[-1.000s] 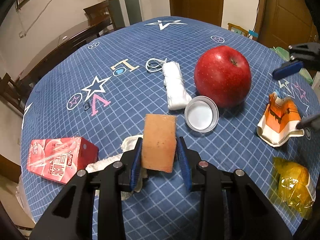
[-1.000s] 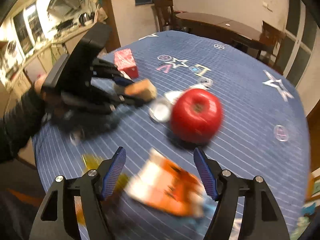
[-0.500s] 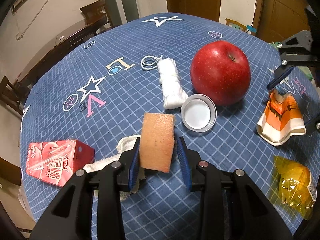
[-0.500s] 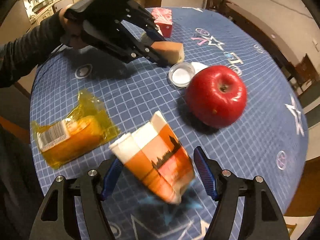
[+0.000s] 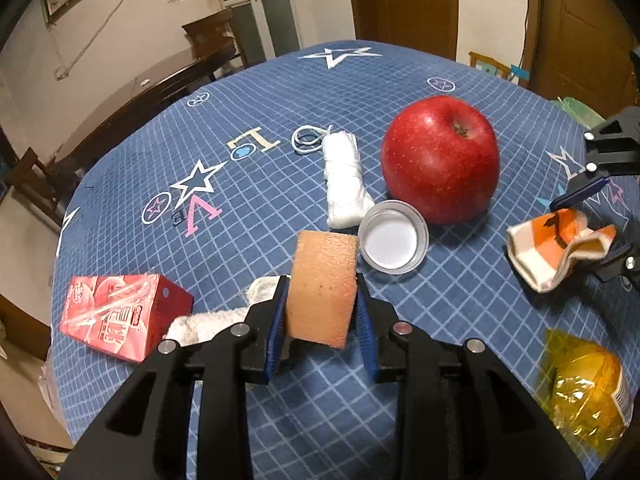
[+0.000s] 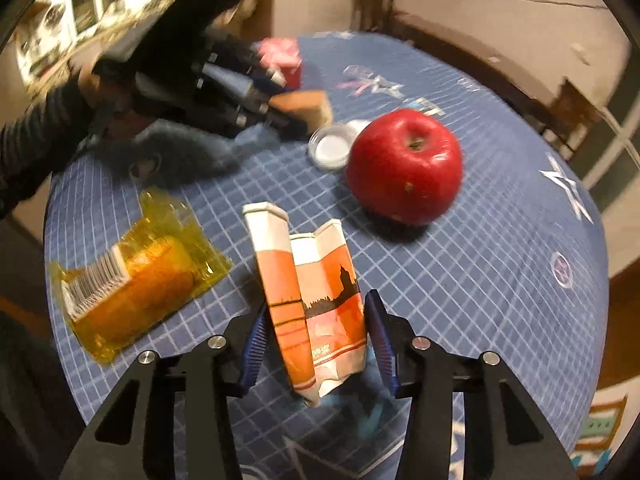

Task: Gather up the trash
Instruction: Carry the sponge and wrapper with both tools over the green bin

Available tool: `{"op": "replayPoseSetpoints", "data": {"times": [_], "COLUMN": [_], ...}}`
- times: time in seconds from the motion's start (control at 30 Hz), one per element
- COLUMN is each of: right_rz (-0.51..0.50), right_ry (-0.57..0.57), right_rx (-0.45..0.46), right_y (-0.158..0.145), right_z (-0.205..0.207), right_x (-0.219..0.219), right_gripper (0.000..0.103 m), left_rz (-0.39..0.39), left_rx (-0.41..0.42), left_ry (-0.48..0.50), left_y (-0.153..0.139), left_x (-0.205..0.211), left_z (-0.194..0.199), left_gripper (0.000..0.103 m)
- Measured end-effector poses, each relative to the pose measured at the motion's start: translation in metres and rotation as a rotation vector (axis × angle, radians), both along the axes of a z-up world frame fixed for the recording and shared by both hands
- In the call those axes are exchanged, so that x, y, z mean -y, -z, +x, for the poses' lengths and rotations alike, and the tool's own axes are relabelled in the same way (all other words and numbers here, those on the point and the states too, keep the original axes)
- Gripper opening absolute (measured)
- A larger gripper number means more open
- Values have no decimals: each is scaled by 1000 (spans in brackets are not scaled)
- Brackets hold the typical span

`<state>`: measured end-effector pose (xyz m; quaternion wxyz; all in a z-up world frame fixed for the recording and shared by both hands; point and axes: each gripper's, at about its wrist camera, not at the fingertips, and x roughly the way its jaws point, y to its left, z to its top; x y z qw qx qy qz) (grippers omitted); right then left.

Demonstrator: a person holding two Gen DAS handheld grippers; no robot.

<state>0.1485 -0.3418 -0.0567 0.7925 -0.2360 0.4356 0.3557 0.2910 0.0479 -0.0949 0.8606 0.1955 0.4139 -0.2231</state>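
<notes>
My left gripper [image 5: 322,326] is shut on an orange-brown sponge [image 5: 323,284] and holds it over the blue checked tablecloth [image 5: 248,200]. My right gripper [image 6: 318,344] is closed around a crumpled orange and white paper carton [image 6: 316,304], which stands up between its blue pads; the carton also shows in the left wrist view [image 5: 556,246]. A yellow plastic wrapper [image 6: 132,280] lies left of the carton, and shows in the left wrist view [image 5: 584,392]. A red drink box [image 5: 120,316] lies at the left.
A red apple [image 5: 440,164], a white jar lid [image 5: 392,236], a rolled white cloth with a string [image 5: 344,176] and a white rag [image 5: 208,320] under my left gripper lie on the round table. Chairs and a dark table stand beyond.
My right gripper has moved in around the orange and white carton and closed on it, tipping it upright. My left gripper still holds the sponge and has barely moved.
</notes>
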Motion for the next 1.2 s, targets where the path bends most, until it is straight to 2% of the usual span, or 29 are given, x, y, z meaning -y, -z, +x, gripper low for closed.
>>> {"op": "replayPoseSetpoints", "data": {"times": [0.2, 0.57, 0.83, 1.2], "right_rz": [155, 325, 329, 342], "right_ry": [200, 538, 666, 711], "right_rx": [126, 343, 506, 589], "right_y": [-27, -61, -89, -113], "right_z": [-23, -65, -84, -119], "right_x": [35, 66, 81, 97], "right_gripper": [48, 48, 48, 48], "left_rz": [-38, -174, -250, -329], "left_rx": [53, 219, 342, 458], "left_ry": [-48, -190, -288, -339], "left_y": [-13, -69, -96, -110], "left_x": [2, 18, 54, 83], "left_z": [-19, -74, -120, -154], "left_gripper": [29, 29, 29, 29]}}
